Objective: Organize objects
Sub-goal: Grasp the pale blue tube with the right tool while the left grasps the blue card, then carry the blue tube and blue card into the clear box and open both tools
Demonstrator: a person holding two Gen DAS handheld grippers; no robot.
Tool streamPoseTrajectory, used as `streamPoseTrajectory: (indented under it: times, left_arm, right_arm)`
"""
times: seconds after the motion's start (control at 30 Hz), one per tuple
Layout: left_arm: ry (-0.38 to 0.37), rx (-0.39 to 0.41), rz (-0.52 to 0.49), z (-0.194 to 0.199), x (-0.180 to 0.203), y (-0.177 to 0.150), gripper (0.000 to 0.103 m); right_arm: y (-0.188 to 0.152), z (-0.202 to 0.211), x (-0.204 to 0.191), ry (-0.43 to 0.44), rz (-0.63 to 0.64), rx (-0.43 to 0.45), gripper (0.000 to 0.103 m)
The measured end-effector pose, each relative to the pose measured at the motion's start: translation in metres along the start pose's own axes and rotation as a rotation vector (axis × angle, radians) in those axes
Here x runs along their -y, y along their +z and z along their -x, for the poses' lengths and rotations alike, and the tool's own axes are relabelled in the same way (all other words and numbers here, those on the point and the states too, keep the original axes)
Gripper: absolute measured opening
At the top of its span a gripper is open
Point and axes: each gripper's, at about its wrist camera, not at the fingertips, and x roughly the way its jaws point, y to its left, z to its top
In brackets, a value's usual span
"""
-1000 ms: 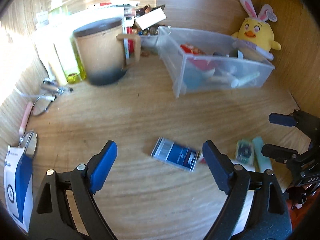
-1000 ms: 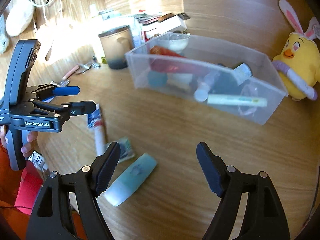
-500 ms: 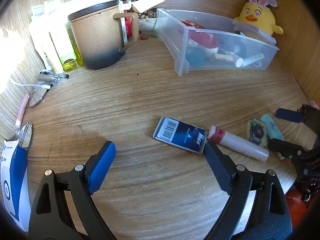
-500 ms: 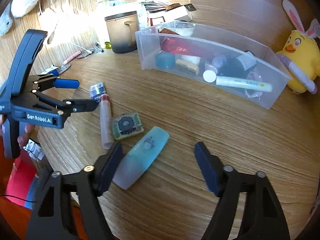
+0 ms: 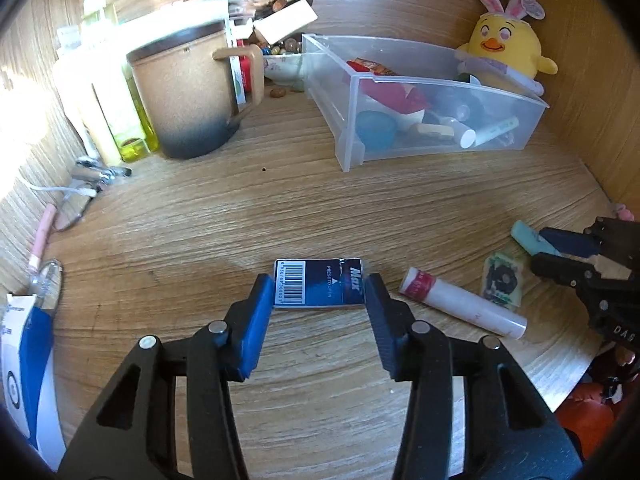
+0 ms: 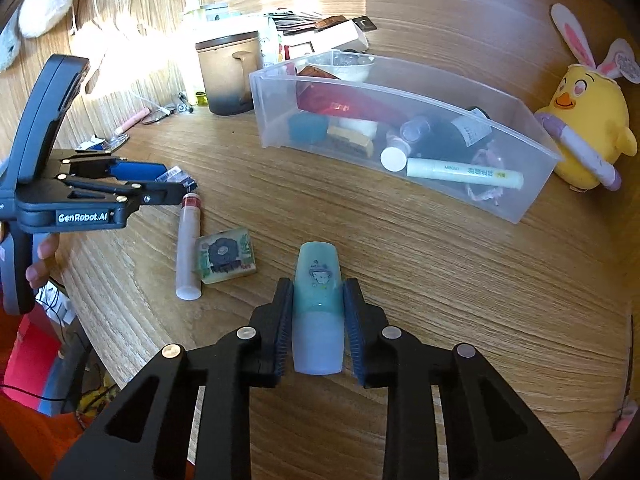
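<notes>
Bench: wood-grain finish, matt, fine ridged lines. Storage bin: clear plastic, smooth, slightly frosted. Mug: speckled tan, matt, darkening to black at base. Chick toy: yellow plush cloth. Blue packet: glossy printed wrapper. Teal tube: translucent smooth plastic, paler frosted cap. Left hand-held gripper: matt black plastic frame, bright metal pins, blue ribbed pads.

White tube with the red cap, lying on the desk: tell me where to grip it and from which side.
Grip the white tube mid-body from above, gripper pads across its narrow width. It lies flat, and a square packet crowds its right side.
</notes>
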Motion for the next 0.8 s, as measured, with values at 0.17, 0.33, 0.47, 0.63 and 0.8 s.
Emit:
streamPoseTrajectory:
  times: [0.17,0.33,0.47,0.63,0.8]
  left_arm:
    - [-0.007,0.043,0.017,0.012,0.001,0.007,0.047]
    - [-0.015,0.091,0.027,0.022,0.005,0.021,0.047]
    - [-0.03,0.129,0.026,0.028,0.013,0.033,0.047]
    - [-0.063,0.174,0.02,0.033,0.025,0.047,0.047]
    - [-0.083,0.201,0.004,0.033,0.039,0.062,0.047]
  right_arm:
    - [0.004,-0.001,0.003,0.001,-0.012,0.007,0.023]
    - [0.012,0.01,0.011,-0.011,-0.033,0.048,0.023]
    - [0.021,0.019,0.019,-0.023,-0.051,0.085,0.023]
    - [0.035,0.029,0.035,-0.04,-0.067,0.137,0.023]
    - [0.049,0.037,0.049,-0.055,-0.071,0.183,0.023]
